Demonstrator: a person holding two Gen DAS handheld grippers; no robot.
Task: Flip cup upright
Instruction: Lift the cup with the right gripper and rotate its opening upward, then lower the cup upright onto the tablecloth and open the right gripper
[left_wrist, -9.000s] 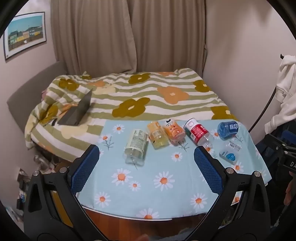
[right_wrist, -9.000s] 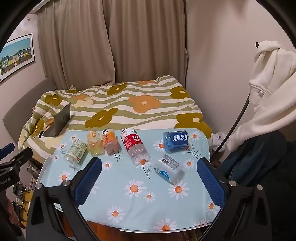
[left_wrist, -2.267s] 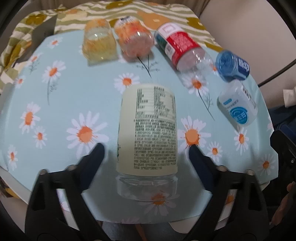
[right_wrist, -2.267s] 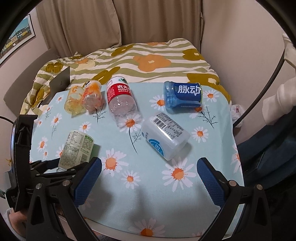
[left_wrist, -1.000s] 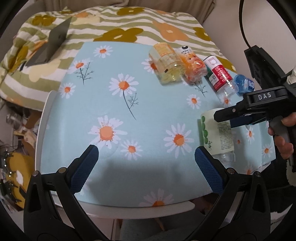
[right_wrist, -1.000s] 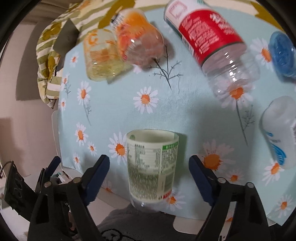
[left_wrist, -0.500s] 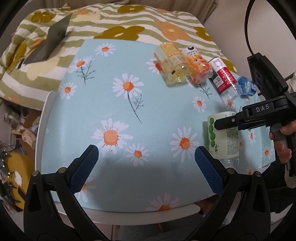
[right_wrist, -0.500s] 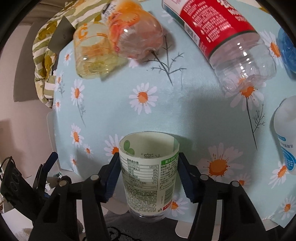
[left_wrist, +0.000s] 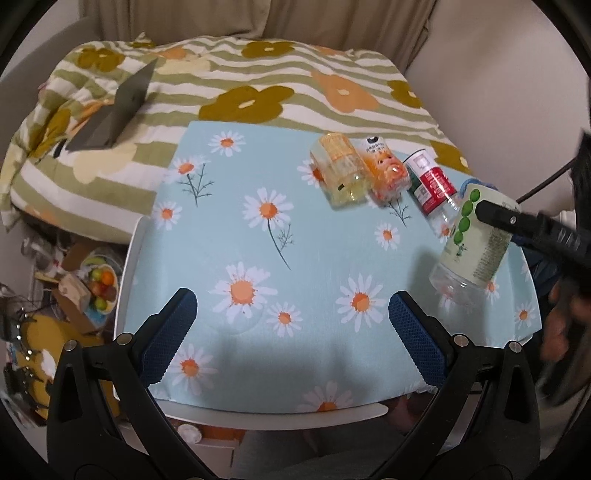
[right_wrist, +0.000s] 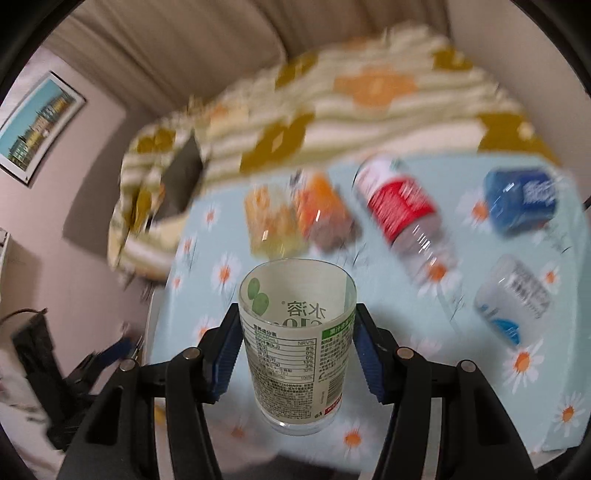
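My right gripper (right_wrist: 297, 354) is shut on a clear cup with a pale green label (right_wrist: 297, 347), open mouth up, held a little above the table. In the left wrist view the same cup (left_wrist: 474, 238) hangs tilted over the right side of the daisy tablecloth (left_wrist: 258, 266), clamped by the right gripper's black finger (left_wrist: 517, 221). My left gripper (left_wrist: 291, 332) is open and empty over the table's near edge.
Several other cut bottle cups lie on their sides at the back: yellow (left_wrist: 338, 173), orange (left_wrist: 386, 173), red-labelled (left_wrist: 430, 186), blue (right_wrist: 522, 201) and white (right_wrist: 511, 299). A flowered bed (left_wrist: 240, 85) with a laptop (left_wrist: 114, 110) lies behind the table. Floor clutter (left_wrist: 85, 288) is on the left.
My right gripper has lifted the green-label cup off the cloth and turned it from lying flat toward mouth-up. The right wrist view is motion-blurred. The left gripper has stayed open and drawn back slightly.
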